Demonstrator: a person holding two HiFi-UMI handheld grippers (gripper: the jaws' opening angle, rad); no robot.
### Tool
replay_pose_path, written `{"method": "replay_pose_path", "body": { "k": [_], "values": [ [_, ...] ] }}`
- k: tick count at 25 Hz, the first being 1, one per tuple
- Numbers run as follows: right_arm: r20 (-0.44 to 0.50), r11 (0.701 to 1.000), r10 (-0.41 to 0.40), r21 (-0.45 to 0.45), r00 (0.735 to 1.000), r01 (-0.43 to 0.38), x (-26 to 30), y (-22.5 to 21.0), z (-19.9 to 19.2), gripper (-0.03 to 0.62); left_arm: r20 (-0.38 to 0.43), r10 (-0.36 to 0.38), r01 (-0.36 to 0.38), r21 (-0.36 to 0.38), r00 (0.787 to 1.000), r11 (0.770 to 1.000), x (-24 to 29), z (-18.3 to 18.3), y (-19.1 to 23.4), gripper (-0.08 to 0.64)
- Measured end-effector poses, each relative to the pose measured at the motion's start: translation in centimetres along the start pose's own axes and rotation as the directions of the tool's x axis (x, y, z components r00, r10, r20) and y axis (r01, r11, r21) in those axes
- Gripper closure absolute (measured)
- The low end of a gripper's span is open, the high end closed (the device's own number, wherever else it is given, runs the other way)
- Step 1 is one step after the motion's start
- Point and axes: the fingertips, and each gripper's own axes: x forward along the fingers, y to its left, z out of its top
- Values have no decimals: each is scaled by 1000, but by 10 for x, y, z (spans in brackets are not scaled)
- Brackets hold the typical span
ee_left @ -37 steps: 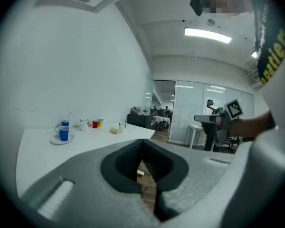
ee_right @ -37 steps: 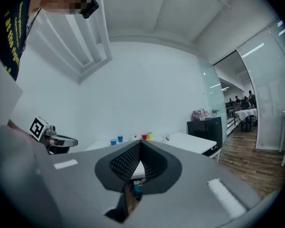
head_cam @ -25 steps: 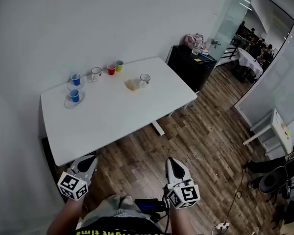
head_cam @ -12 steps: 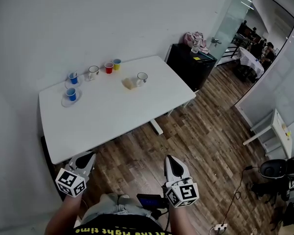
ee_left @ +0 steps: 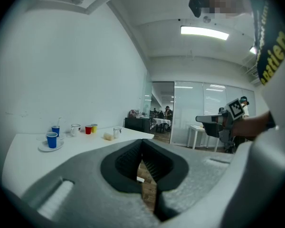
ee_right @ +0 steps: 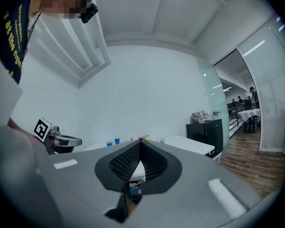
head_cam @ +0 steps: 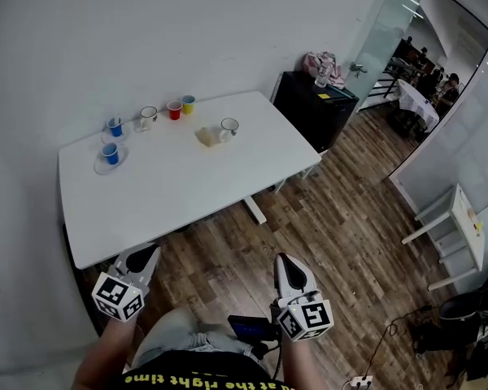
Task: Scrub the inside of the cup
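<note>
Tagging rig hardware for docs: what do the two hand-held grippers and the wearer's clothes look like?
The left hand-held gripper and right hand-held gripper match: pale grey shells tapering to a point, with black ribbed pads set inside. Each carries a white marker cube printed with black square patterns. The person wears a dark top with yellow lettering.

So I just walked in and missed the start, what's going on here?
A person stands back from the white table with tongs in each hand. The left tongs and right tongs are both shut and empty, over the wooden floor. On the table sit a white mug with a sponge beside it. Nearer the wall are a second mug, a red cup, a yellow cup and blue cups. Scrubbing has not begun.
</note>
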Motion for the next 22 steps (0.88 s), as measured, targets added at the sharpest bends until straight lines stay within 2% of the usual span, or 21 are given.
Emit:
{"method": "replay_pose_path", "body": {
  "k": [11, 22],
  "values": [
    [-11, 1000, 13, 21, 1000, -13, 28, -27, -8, 586, -7, 22, -22, -5, 1000, 1000, 33, -2, 16, 558],
    [-81, 996, 82, -36, 993, -85, 127, -59, -3, 586, -9, 41, -42, -49, 999, 998, 118, 4, 74, 558]
  ]
}}
